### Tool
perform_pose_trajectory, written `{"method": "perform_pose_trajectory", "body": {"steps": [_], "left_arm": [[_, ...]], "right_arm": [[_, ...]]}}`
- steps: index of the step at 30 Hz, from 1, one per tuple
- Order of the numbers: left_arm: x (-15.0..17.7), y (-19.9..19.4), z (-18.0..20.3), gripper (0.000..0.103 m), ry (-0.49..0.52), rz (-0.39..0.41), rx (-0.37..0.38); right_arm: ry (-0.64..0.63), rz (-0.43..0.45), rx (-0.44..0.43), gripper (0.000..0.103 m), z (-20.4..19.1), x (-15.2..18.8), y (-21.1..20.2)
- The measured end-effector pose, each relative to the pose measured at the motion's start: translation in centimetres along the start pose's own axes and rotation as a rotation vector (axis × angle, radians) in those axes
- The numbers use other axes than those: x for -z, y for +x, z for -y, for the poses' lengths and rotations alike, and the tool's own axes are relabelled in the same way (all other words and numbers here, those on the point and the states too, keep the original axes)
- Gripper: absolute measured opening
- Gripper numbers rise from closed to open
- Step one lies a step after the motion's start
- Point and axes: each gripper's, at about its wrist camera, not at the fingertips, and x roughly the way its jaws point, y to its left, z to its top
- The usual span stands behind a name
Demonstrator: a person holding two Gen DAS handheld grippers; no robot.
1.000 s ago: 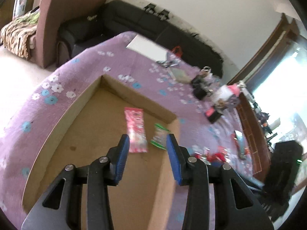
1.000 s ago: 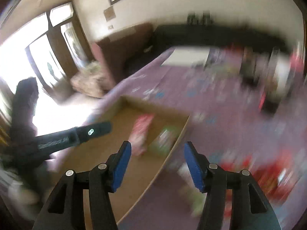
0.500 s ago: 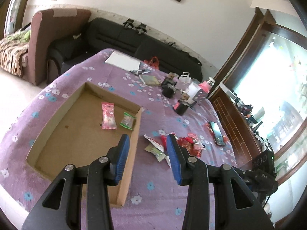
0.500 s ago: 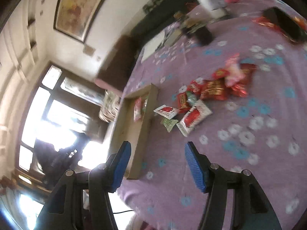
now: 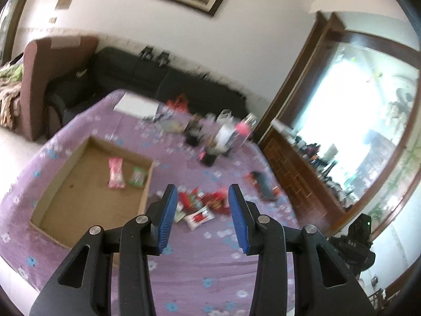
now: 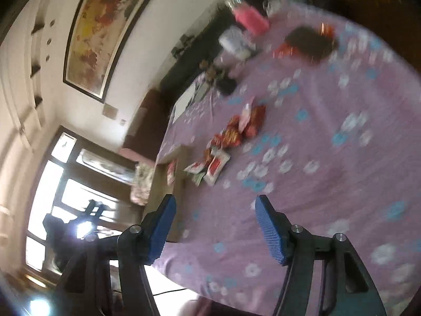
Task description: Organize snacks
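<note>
A shallow cardboard box lies on the purple flowered tablecloth. It holds a pink snack packet and a green one. A loose pile of red and white snack packets lies on the cloth right of the box; it also shows in the right wrist view. My left gripper is open and empty, held high above the cloth near the pile. My right gripper is open and empty, tilted, well back from the pile over the table's near edge.
A pink bottle, a white cup and dark small items stand at the table's far side. A phone lies right of the pile. A white paper lies at the far end. Sofas stand behind the table.
My left gripper has pulled back from over the box and swung right toward the snack pile. My right gripper has tilted and drawn back to the table's near edge. Both stay open.
</note>
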Motion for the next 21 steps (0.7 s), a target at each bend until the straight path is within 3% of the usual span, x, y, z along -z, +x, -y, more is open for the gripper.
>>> {"method": "perform_pose_trajectory", "body": {"steps": [4,9,12,15,17,21], "left_arm": [[-3.5,-6.2,2.4,0.038,0.053,0.103,0.035],[-10.1,-18.2,3.9,0.038,0.124,0.303,-0.068],[-13.2,-25.8,3.9,0.038,0.165,0.488,-0.258],[-16.7,-34.1,2.8,0.038,0.135,0.660,-0.497],[-18.6,-37.9,1.7,0.038,0.094,0.718,-0.628],[-21.3,-45.8,0.6,0.038,0.018,0.877,-1.047]], "right_arm": [[-0.096,0.176,0.121,0.063,-2.9,-3.0,-9.0],[-0.196,0.387,0.444,0.063,-7.1,-6.5,-23.2],[-0.205,0.566,0.690,0.063,-9.6,-7.7,-32.9],[-0.155,0.747,0.848,0.063,-11.3,-7.9,-42.2],[-0.109,0.860,0.958,0.063,-13.1,-7.6,-48.3],[-0.014,1.027,1.181,0.063,-17.0,-6.2,-58.4]]}}
